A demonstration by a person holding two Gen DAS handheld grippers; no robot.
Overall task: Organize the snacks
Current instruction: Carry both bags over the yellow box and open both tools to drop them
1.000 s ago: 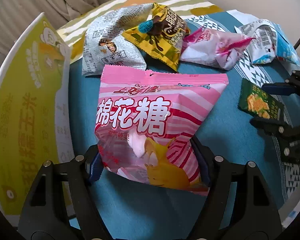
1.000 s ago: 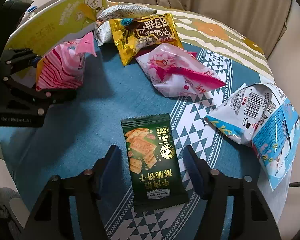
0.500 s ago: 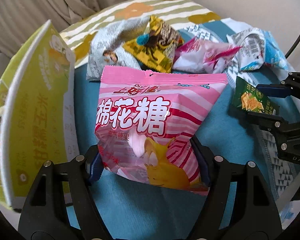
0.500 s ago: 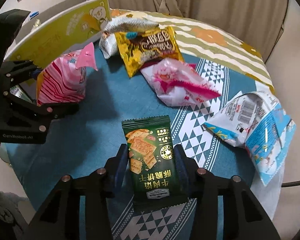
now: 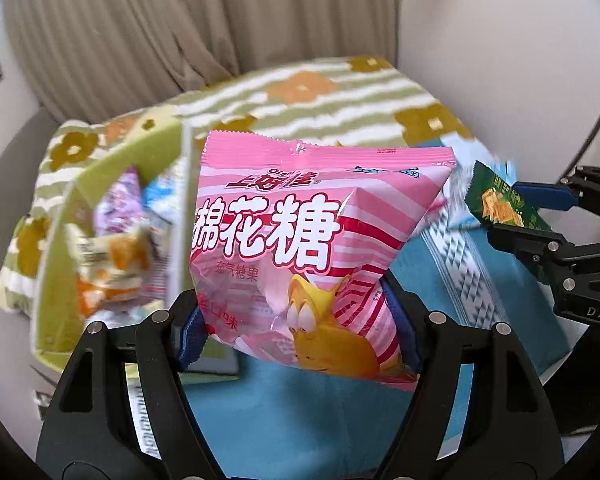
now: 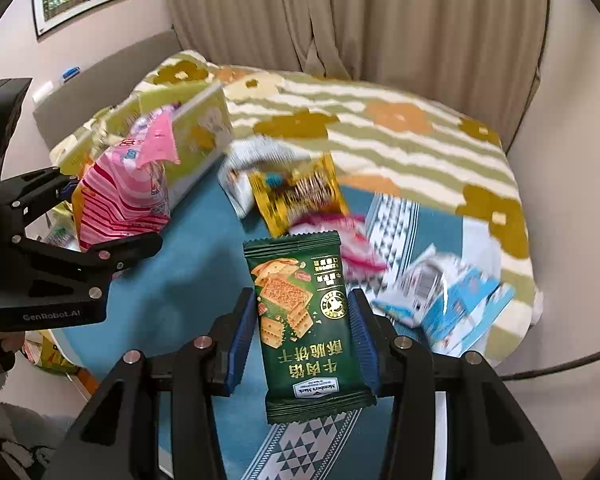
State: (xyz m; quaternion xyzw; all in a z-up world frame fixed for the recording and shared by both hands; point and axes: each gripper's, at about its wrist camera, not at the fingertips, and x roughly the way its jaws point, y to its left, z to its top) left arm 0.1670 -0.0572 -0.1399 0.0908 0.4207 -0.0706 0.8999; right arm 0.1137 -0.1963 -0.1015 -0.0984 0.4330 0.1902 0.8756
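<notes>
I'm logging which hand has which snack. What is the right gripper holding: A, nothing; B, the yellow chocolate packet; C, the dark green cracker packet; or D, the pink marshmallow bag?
C: in the right wrist view the right gripper has its blue pads pressed on both sides of the dark green cracker packet, which is off the table.

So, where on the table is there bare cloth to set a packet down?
The teal tablecloth is bare between the yellow-green cardboard box and the gold foil snack bag, ahead of the right gripper. Crowded: the far strip from the gold bag to the blue-and-white packet, and inside the box.
</notes>
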